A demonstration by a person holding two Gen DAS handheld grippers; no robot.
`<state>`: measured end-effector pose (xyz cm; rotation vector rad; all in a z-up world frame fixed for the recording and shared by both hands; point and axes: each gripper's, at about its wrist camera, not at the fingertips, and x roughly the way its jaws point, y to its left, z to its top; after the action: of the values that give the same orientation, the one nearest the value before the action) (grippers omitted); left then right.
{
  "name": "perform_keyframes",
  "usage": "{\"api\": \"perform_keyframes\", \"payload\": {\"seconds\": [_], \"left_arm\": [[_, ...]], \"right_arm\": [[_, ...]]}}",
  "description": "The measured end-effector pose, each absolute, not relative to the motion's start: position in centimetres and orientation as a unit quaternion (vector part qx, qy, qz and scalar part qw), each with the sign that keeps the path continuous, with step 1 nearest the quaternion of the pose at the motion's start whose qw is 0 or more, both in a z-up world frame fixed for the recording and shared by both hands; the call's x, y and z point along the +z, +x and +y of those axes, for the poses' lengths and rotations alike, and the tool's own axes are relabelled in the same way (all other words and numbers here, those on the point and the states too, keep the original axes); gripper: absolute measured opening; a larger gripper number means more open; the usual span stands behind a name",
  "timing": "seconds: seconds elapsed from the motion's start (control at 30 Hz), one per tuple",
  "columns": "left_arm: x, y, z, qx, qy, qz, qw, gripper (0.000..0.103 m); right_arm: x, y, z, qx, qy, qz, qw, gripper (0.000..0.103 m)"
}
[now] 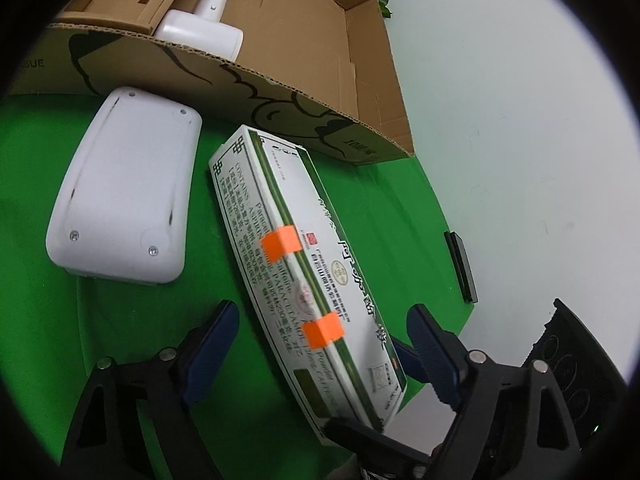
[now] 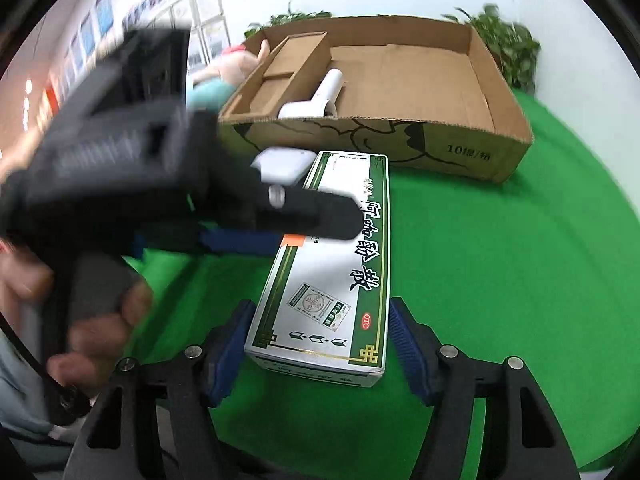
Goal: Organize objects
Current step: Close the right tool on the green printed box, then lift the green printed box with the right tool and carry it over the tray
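Observation:
A long white and green medicine box [image 1: 304, 264] with orange tape lies on the green cloth; it also shows in the right wrist view [image 2: 332, 276]. My left gripper [image 1: 324, 344] is open, its fingers on either side of the box's middle. My right gripper [image 2: 320, 340] is open, its blue pads astride the box's near end, the left pad touching or nearly so. A white plastic device [image 1: 124, 188] lies left of the box. A white handled device [image 1: 204, 24] lies inside the open cardboard box [image 1: 312, 120].
The cardboard box [image 2: 460, 148] stands behind the medicine box. The left gripper's body [image 2: 140, 184] and the hand holding it fill the left of the right wrist view. A black flat object [image 1: 462, 266] lies at the cloth's edge. Plants [image 2: 508, 48] stand behind.

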<state>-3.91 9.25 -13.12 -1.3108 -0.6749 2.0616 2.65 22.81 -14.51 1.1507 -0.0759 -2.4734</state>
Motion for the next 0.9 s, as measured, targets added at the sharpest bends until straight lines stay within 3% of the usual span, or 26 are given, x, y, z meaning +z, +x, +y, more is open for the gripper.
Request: {"api": "perform_keyframes", "payload": {"seconds": [0.07, 0.13, 0.33, 0.53, 0.9], "left_arm": [[-13.1, -3.7, 9.4, 0.775, -0.496, -0.253, 0.299, 0.075], [-13.3, -3.8, 9.7, 0.77, -0.504, -0.252, 0.298, 0.059], [-12.8, -3.6, 9.1, 0.771, -0.493, -0.273, 0.297, 0.046], [-10.4, -3.1, 9.0, 0.787, -0.471, -0.265, 0.298, 0.04], [-5.4, -3.0, 10.1, 0.832, -0.423, -0.205, 0.293, 0.038]], "right_arm": [[-14.5, 2.5, 23.4, -0.881, 0.415, -0.058, 0.22, 0.064], [-14.5, 2.6, 23.5, -0.877, 0.416, -0.072, 0.23, 0.064], [-14.7, 2.5, 23.0, -0.88, 0.415, -0.047, 0.226, 0.063], [-14.0, 3.3, 22.2, -0.893, 0.392, -0.032, 0.22, 0.061], [-11.7, 1.3, 22.4, -0.902, 0.352, -0.066, 0.241, 0.06]]}}
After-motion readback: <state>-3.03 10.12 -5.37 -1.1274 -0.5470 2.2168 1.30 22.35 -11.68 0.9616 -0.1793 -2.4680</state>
